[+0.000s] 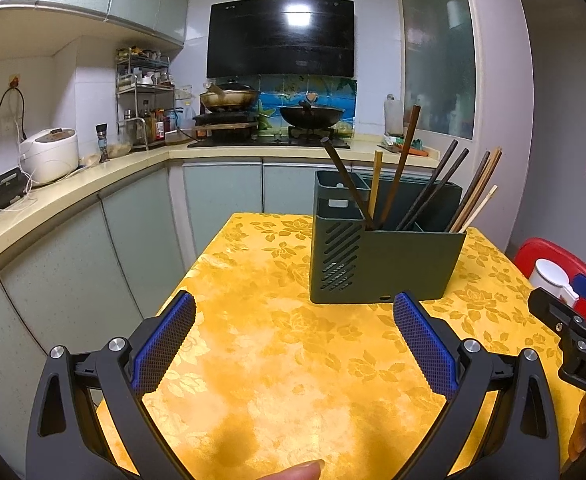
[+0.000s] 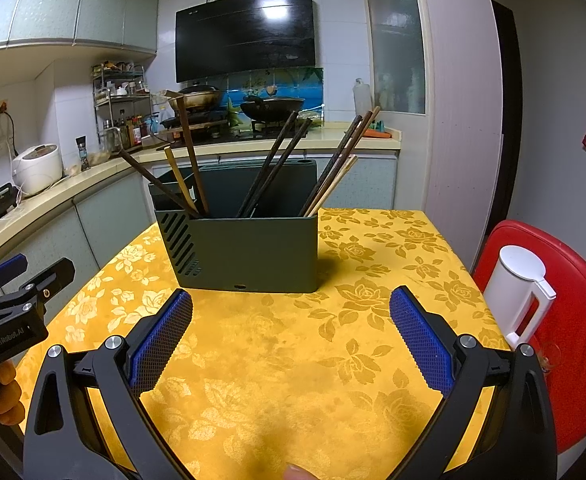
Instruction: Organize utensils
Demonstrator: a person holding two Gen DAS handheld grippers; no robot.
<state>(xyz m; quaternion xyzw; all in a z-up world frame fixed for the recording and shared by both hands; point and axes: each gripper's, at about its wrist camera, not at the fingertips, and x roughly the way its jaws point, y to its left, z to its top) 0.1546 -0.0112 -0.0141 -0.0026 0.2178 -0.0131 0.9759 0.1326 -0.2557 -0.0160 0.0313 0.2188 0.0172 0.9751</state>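
A dark green utensil holder (image 1: 389,264) stands on the yellow floral tablecloth (image 1: 253,340); it also shows in the right wrist view (image 2: 249,252). Several chopsticks and wooden utensils (image 2: 277,164) stand in its compartments, also visible in the left wrist view (image 1: 433,184). My left gripper (image 1: 295,344) is open and empty, low over the cloth, short of the holder. My right gripper (image 2: 291,340) is open and empty, in front of the holder. The right gripper's edge shows in the left wrist view (image 1: 573,332); the left gripper's edge shows in the right wrist view (image 2: 17,304).
A red stool (image 2: 569,320) with a white jug (image 2: 517,292) stands right of the table. Kitchen counter (image 1: 73,184) with a rice cooker (image 1: 49,156), stove and woks (image 1: 313,114) runs behind and left. The table's edges are close on both sides.
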